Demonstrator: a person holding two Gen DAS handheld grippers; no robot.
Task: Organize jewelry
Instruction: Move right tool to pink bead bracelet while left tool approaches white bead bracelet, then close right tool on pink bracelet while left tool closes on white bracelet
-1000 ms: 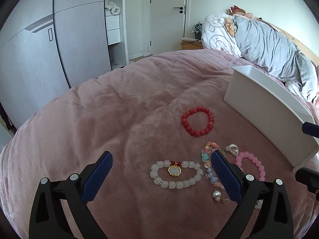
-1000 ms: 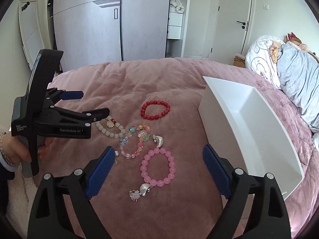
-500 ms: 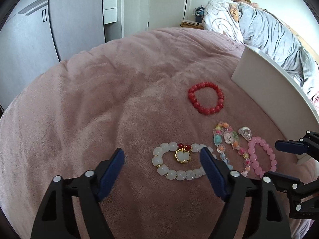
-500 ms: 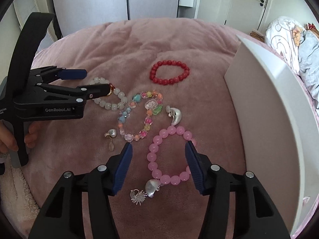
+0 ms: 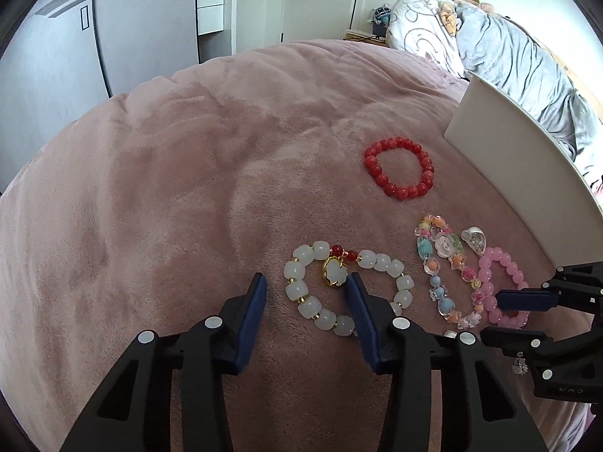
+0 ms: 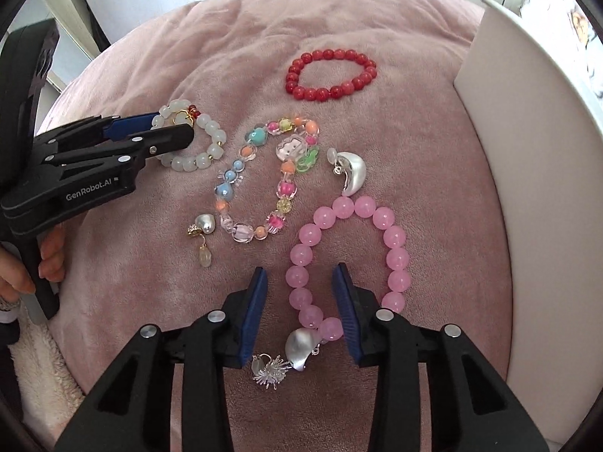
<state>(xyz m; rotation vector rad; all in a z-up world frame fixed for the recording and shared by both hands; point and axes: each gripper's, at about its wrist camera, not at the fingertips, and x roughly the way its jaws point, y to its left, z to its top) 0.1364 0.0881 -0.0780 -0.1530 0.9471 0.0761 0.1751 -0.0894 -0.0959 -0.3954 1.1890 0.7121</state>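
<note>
- The left gripper [image 5: 306, 293] is partly open, low over the pink blanket [image 5: 188, 188]. Its blue pads straddle the near-left side of the white bead bracelet [image 5: 348, 288], gold charm between the tips; whether a pad touches the beads cannot be told.
- The right gripper [image 6: 299, 297] is likewise partly open, its jaws either side of the left run of the pink bead bracelet [image 6: 348, 260], not clamped.
- A silver shell earring [image 6: 301, 346] lies just below those pink beads.
- The multicoloured bracelet [image 6: 264, 180] lies between the two bracelets.
- The red bead bracelet [image 6: 331, 74] lies farther off, near the white tray [image 6: 527, 188].
</note>
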